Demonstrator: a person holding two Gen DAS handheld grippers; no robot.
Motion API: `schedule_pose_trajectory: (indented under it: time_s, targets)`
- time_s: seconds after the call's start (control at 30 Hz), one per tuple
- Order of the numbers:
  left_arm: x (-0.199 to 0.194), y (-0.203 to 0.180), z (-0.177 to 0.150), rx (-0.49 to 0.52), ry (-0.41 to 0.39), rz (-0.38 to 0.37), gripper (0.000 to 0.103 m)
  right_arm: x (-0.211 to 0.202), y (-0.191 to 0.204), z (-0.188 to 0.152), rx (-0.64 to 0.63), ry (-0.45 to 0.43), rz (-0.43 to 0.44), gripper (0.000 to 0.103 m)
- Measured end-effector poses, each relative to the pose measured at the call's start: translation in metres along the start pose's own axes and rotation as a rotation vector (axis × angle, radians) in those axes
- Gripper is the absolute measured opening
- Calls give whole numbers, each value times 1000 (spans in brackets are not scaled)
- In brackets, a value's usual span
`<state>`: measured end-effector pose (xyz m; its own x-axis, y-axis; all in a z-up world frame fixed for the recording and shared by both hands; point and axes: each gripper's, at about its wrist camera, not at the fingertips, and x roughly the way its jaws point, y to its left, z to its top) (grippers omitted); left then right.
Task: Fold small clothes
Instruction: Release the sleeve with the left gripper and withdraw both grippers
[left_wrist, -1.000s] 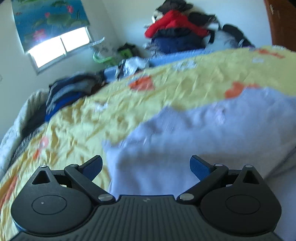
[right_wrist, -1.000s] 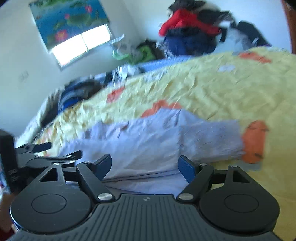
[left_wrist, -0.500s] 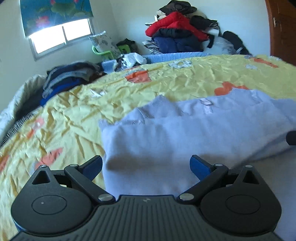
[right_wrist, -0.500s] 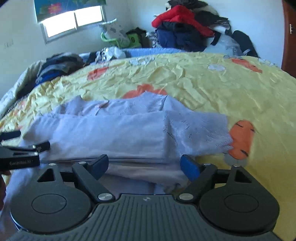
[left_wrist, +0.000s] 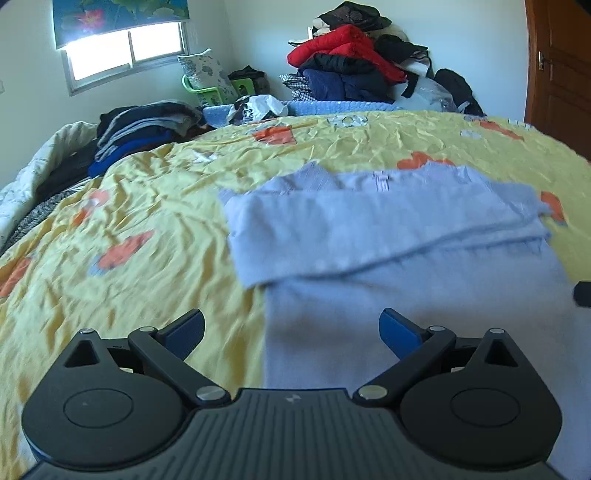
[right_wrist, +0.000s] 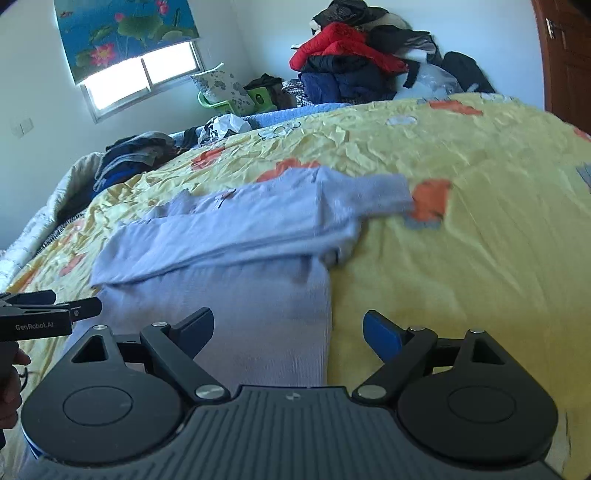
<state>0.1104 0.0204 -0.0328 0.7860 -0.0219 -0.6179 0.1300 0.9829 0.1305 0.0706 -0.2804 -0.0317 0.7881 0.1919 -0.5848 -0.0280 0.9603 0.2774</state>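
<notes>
A pale lavender knit top (left_wrist: 388, 236) lies flat on the yellow bedspread (left_wrist: 140, 221), its sleeves folded across the body. It also shows in the right wrist view (right_wrist: 240, 240). My left gripper (left_wrist: 291, 330) is open and empty, hovering over the garment's lower left edge. My right gripper (right_wrist: 288, 328) is open and empty over the garment's lower right edge. The left gripper also shows at the left edge of the right wrist view (right_wrist: 48, 314).
A pile of red, black and navy clothes (left_wrist: 354, 70) stands beyond the bed's far edge. Folded dark clothes (left_wrist: 140, 133) lie at the far left of the bed. A green basket (left_wrist: 210, 92) sits under the window. A wooden door (left_wrist: 561, 74) is at right.
Both grippers have pulled back toward the garment's lower hem and leveled out. The folded sleeves now lie flat across the top.
</notes>
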Motion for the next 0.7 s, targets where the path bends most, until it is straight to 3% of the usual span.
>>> schedule_pose_trajectory:
  time_s: [0.27,0.43,0.6,0.7]
  targets:
    - [-30,4,-46,21,39,50,102,-40,1,-44,26,-13,56,91]
    - [-38,-4,-62,66,19,75,102,-45,10,-55,16,-25,115,91]
    - [-49,5,-63,42,-3,98,102,-52,17,-55,-42,-44,13,90]
    - [-51,11,-62,27,12,84,102,-57,15,-53,-47,-54,5,91]
